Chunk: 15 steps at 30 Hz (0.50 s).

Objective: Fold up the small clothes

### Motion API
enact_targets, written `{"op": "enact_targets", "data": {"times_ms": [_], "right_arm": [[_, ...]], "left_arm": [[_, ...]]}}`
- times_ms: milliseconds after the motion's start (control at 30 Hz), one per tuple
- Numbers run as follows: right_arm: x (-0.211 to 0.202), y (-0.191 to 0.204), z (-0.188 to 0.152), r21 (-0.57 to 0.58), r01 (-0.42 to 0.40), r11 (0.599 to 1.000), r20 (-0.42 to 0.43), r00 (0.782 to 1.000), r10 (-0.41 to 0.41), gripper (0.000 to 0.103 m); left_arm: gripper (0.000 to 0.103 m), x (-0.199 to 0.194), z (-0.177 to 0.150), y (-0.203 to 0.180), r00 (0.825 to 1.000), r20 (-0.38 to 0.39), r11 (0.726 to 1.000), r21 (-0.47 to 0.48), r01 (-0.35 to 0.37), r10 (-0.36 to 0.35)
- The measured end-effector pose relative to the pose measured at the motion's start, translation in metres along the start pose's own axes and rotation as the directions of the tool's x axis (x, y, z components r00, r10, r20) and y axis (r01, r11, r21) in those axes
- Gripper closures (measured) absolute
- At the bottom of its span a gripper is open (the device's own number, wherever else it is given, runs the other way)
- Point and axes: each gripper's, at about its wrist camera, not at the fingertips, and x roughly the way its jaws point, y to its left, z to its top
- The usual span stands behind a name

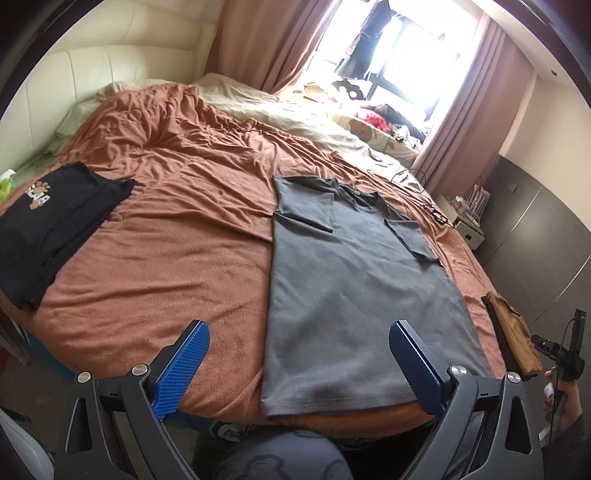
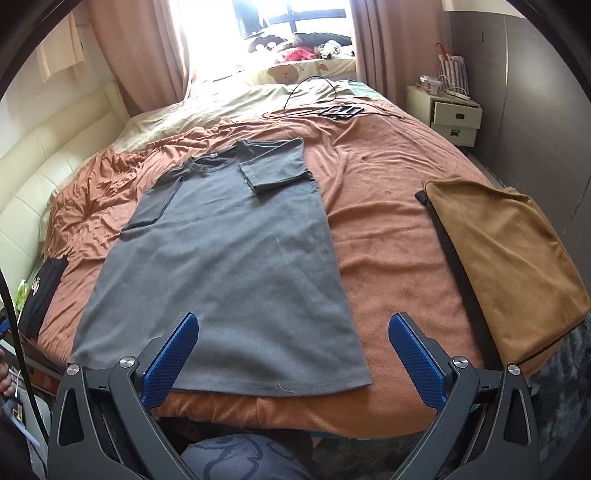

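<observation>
This is a bedroom in a home. A wide bed (image 2: 376,206) fills the space ahead of the claws, covered by a rumpled rust-brown blanket (image 1: 177,177) with a cream sheet (image 2: 207,107) showing at its far side. To the far left stands a padded cream headboard (image 1: 110,66). Straight ahead, beyond the bed, dusty-pink curtains (image 1: 266,40) frame a bright window (image 2: 258,14), and a bear-print pillow (image 2: 291,72) lies below it. Far right of the claws, a small cream nightstand (image 2: 448,114) with drawers stands by a dark wall (image 2: 532,92). Folded clothes rest on the blanket at either side.
</observation>
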Motion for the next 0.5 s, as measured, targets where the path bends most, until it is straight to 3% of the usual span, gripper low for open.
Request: {"op": "enact_targets", "data": {"times_ms": [233, 500], "right_arm": [[0.005, -0.014, -0.028, 0.052, -0.009, 0.999, -0.005, 1.000, 0.010, 0.000], [0.017, -0.039, -0.051, 0.134, -0.045, 0.990, -0.015, 0.999, 0.048, 0.006]], "left_arm": [[0.013, 0.013, -0.022, 0.024, 0.999, -0.043, 0.999, -0.049, 0.009, -0.011], [0.028, 0.047, -0.056, 0.051, 0.990, -0.120, 0.984, -0.174, 0.045, -0.067]]}}
